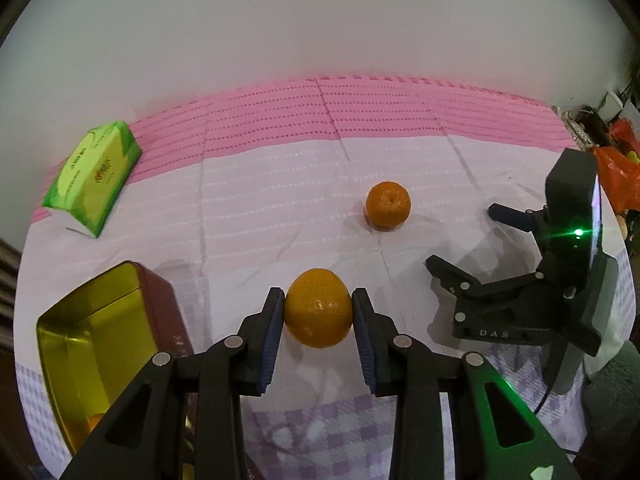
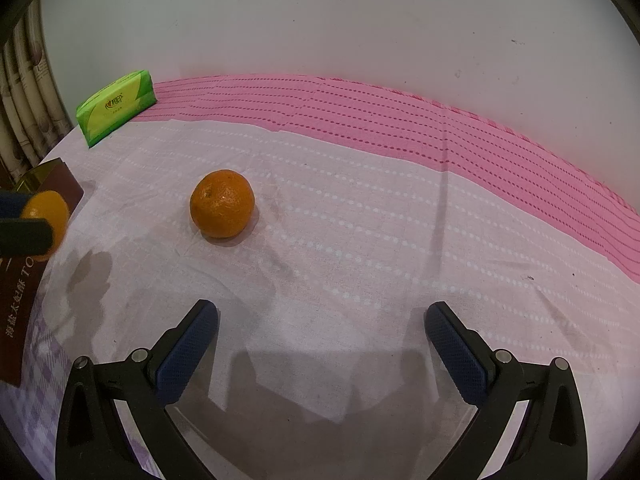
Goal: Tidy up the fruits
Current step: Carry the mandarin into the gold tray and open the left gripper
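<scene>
My left gripper is clenched on one orange, just beside the open tin at the table's left edge. My right gripper gapes empty near the second orange, mid-table. The round skin could slip from the pads and roll off.

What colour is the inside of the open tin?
Shiny gold inside the open tin, seen best in the left wrist view.
</scene>
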### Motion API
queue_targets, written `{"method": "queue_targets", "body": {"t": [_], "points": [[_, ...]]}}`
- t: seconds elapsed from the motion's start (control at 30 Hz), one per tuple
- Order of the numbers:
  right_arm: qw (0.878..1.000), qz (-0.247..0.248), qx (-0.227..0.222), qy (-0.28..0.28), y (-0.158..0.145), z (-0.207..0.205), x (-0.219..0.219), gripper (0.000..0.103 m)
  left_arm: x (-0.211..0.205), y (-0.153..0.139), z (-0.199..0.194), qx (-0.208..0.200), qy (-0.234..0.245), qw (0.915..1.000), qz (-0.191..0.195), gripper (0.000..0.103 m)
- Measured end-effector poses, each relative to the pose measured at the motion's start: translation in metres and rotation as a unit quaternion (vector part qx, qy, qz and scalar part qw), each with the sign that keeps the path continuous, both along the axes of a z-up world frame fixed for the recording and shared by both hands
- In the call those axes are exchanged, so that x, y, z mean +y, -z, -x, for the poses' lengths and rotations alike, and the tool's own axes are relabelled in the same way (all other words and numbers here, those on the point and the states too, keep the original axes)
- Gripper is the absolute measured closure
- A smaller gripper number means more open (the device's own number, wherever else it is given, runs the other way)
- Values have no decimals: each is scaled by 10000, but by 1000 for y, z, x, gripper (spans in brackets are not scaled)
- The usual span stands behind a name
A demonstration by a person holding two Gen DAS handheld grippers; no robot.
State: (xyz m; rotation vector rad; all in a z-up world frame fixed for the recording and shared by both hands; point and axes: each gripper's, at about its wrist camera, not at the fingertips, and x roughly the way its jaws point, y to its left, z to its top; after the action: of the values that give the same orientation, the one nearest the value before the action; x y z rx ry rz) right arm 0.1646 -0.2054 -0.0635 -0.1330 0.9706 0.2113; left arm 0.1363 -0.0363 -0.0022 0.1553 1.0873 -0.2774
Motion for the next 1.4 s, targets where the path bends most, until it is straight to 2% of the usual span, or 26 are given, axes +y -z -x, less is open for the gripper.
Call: {"method": "queue_targets", "body": {"t": [0.37,0.77,1.2,1.4], "points": [[10000,0,0,1,0,0,0,0,35,-27,12,-184,-405,9990,55,72],[10000,0,-1,2,0,0,0,0,104,-41,13,-317,-1218,9920,-61,72],[10000,0,-1,3,0,0,0,0,175,-4,22,-9,-2226,9748,-166,72],[10000,0,-2,4,1,1,0,0,186,17,22,285,-2330,9720,-50,72]]}}
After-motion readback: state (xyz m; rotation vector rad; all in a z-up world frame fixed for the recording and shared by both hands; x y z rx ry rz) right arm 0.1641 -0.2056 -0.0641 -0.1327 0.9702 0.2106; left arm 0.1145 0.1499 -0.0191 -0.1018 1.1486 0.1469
